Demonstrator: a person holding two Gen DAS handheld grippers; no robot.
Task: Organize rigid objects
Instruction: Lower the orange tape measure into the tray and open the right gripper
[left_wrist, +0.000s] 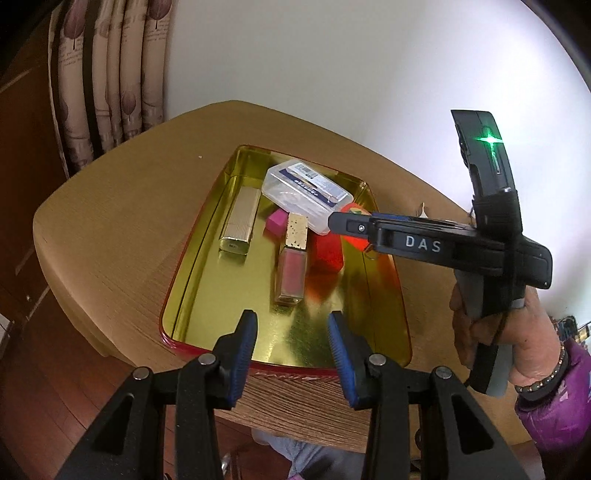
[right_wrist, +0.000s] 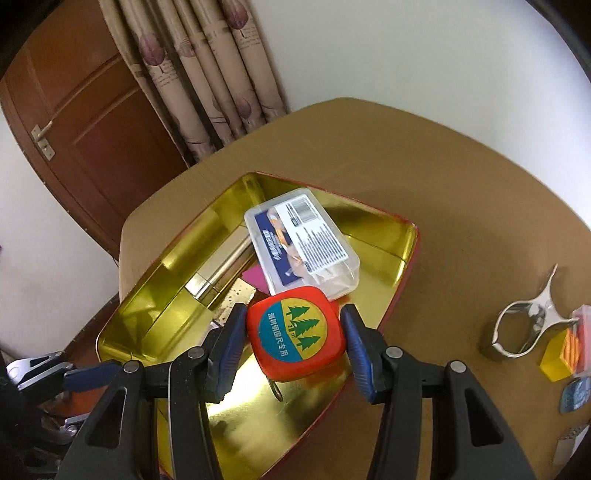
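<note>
- The right gripper is clamped on the orange tape measure, held above the gold tin on the counter.
- The left gripper hangs over the tin's near rim, jaws apart with nothing between them.
- Inside the tin lie a clear plastic case, a gold lipstick tube, a pink cube and a lip gloss; the case overlaps the cube.
- Only the right wrist view shows a metal clip and a yellow block well apart from the tin.
</note>
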